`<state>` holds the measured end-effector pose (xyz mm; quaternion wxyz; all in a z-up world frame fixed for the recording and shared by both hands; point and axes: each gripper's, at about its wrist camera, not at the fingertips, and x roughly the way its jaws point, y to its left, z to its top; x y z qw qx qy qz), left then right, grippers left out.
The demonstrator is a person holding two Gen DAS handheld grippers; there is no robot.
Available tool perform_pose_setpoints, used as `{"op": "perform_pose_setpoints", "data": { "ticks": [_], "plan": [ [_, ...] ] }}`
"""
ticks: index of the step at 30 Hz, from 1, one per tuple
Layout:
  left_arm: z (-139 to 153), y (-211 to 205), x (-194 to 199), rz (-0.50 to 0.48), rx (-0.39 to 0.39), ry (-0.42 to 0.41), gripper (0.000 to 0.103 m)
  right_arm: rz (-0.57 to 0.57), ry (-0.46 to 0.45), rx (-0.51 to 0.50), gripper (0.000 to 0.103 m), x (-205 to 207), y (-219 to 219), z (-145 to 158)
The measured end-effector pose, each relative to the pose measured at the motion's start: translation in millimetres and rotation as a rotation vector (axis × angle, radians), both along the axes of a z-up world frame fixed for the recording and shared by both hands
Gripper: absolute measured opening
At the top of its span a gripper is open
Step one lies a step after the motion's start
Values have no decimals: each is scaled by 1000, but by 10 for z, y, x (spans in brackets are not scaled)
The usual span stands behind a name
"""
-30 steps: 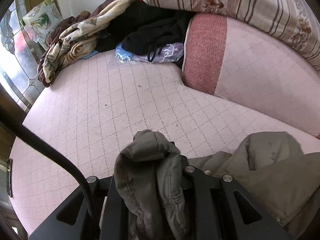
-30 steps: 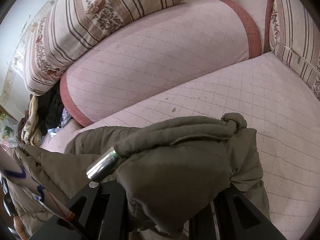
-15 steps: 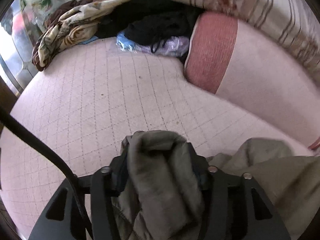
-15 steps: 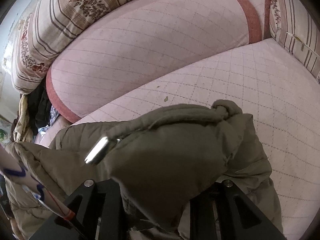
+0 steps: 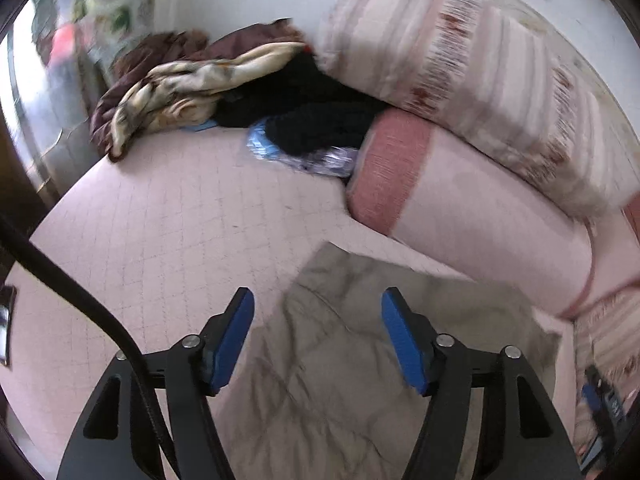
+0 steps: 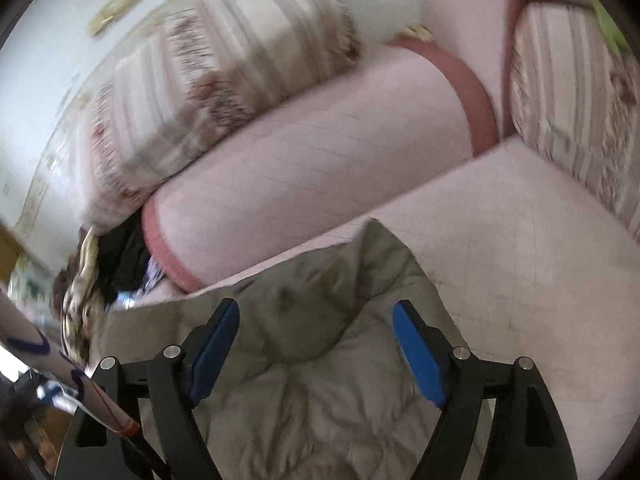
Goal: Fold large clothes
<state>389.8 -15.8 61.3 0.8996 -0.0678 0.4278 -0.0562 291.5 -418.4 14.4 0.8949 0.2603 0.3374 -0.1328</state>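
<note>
Two tools (image 5: 316, 308) (image 6: 316, 320) (opening), one jacket (image 5: 340, 380)

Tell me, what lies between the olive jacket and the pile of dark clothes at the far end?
Only bare pink quilted cover separates the olive jacket from the pile of dark clothes, as the left wrist view shows.

Two handheld grippers, black frames w/ blue pads

Left gripper (image 5: 318, 304): matte black angular arms w/ triangular cut-outs, silver round screws at the pivots, blue rectangular pads (image 5: 236, 336) on the inner faces; thick black cable (image 5: 80, 292) curves past its left arm. Right gripper (image 6: 316, 316): same black build, silver screws, blue pads (image 6: 416, 356). Both views motion-blurred.
</note>
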Motion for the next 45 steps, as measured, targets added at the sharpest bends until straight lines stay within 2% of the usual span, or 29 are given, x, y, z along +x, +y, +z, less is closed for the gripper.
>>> {"op": "perform_pose_setpoints", "data": {
  "ticks": [4, 8, 10, 15, 19, 24, 32, 38, 45],
  "plan": [
    [-199, -489, -233, -123, 33, 17, 70, 103, 6, -80, 82, -19, 386, -5],
    [-539, -1021, -322, -216, 147, 20, 70, 167, 51, -196, 82, 103, 719, -202],
    [-694, -1191, -251, -216, 183, 32, 70, 184, 88, -231, 82, 226, 802, -376],
    [-1117, -1329, 163, -160, 278, 95, 70, 180, 159, -215, 82, 461, 700, -821],
    [-1357, -1299, 386, -128, 276, 109, 82, 167, 167, -177, 82, 573, 542, -1086],
    [-1495, -1287, 550, -107, 253, 98, 88, 151, 156, -142, 85, 689, 423, -1226],
    [-1605, -1273, 698, -85, 210, 79, 90, 150, 141, -123, 89, 814, 359, -1407],
    [-1648, -1299, 695, -75, 232, 51, 91, 145, 144, -131, 90, 879, 391, -1483],
    [-1628, -1297, 697, -66, 239, 67, 91, 144, 168, -151, 90, 942, 434, -1485]
  ]
}}
